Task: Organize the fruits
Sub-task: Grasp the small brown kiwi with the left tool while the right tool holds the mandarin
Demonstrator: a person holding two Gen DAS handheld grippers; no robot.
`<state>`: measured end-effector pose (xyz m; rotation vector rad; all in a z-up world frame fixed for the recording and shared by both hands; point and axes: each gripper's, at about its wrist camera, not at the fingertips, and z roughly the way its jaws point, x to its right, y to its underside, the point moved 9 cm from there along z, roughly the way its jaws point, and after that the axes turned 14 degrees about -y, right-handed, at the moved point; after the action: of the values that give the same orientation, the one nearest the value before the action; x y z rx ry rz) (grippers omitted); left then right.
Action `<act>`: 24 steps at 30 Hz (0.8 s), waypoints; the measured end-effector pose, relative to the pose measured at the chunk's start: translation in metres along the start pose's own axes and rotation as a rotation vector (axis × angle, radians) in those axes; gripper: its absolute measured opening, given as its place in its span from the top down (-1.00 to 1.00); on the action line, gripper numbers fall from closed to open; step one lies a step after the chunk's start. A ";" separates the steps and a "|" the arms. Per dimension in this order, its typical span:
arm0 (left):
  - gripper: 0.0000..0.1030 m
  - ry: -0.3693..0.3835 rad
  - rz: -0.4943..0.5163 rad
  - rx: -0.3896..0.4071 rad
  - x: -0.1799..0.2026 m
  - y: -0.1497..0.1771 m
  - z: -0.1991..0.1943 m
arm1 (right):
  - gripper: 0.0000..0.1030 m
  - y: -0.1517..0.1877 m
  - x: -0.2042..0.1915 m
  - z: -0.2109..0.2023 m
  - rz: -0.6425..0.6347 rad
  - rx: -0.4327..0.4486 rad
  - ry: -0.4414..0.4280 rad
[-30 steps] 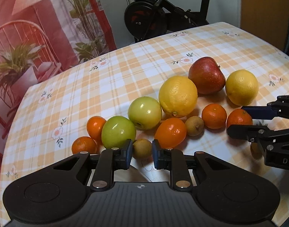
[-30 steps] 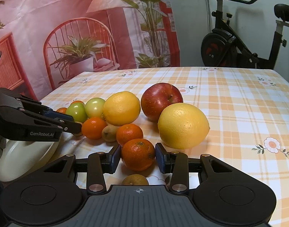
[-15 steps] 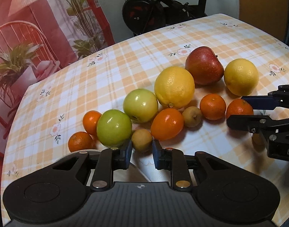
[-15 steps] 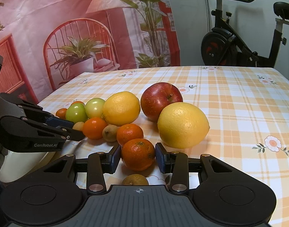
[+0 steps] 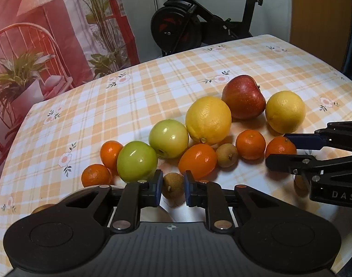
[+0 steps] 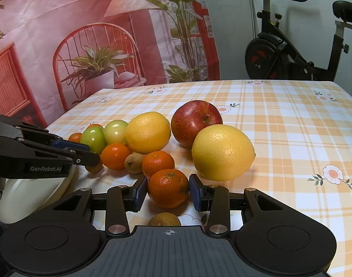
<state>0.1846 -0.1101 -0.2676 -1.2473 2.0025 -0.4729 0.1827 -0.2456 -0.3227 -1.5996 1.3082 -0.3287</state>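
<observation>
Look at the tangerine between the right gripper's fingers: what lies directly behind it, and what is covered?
Behind the tangerine sits another tangerine, with a small brown fruit beside that. The front tangerine covers the second one's lower edge. The right gripper brackets it.

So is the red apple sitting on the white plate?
No, the red apple rests on the checked tablecloth, well away from the white plate at the left edge.

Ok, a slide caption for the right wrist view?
Right tongs straddle a mandarin beside a large lemon on the checked tablecloth.
</observation>
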 end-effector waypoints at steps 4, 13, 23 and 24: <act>0.56 0.000 -0.011 -0.018 -0.001 -0.001 0.001 | 0.29 0.000 0.000 0.000 0.002 0.000 -0.003; 0.46 0.020 -0.005 -0.067 -0.001 0.006 0.007 | 0.29 0.000 0.001 -0.001 0.002 0.000 -0.004; 0.47 0.037 -0.010 -0.058 0.001 0.008 0.004 | 0.29 0.000 0.001 -0.001 0.003 0.001 -0.005; 0.47 0.036 -0.016 -0.050 -0.001 0.007 0.002 | 0.29 0.000 0.001 -0.001 0.003 0.001 -0.005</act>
<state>0.1821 -0.1063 -0.2730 -1.2942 2.0471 -0.4580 0.1824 -0.2469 -0.3229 -1.5965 1.3065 -0.3228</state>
